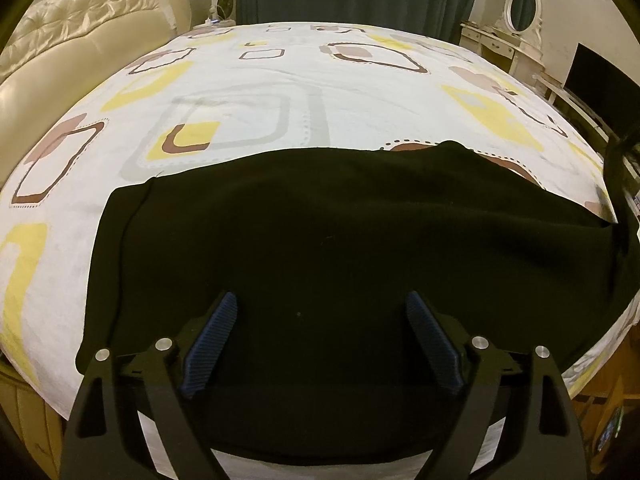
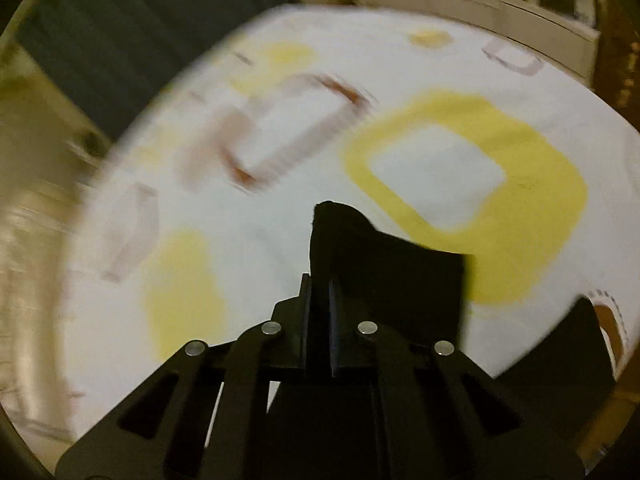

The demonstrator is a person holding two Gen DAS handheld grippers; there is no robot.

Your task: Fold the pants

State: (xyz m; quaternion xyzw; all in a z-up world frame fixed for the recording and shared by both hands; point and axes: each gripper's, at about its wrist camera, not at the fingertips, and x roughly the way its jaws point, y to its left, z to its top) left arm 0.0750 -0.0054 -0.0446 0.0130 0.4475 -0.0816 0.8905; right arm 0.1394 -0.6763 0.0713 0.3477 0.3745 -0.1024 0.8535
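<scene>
Pants (image 1: 320,232) lie black on bed (image 1: 280,80); right gripper (image 2: 319,280) pinches an edge toward twelve o'clock, which could slip loose; left gripper (image 1: 320,308) gapes, holding nothing.

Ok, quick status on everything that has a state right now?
Pants: spread on the bed, right end lifted.
Left gripper: open, over the pants, holding nothing.
Right gripper: shut on a pinch of pants, raised over the bed; view blurred.
Bed: covered by a patterned sheet, lightly creased.
</scene>
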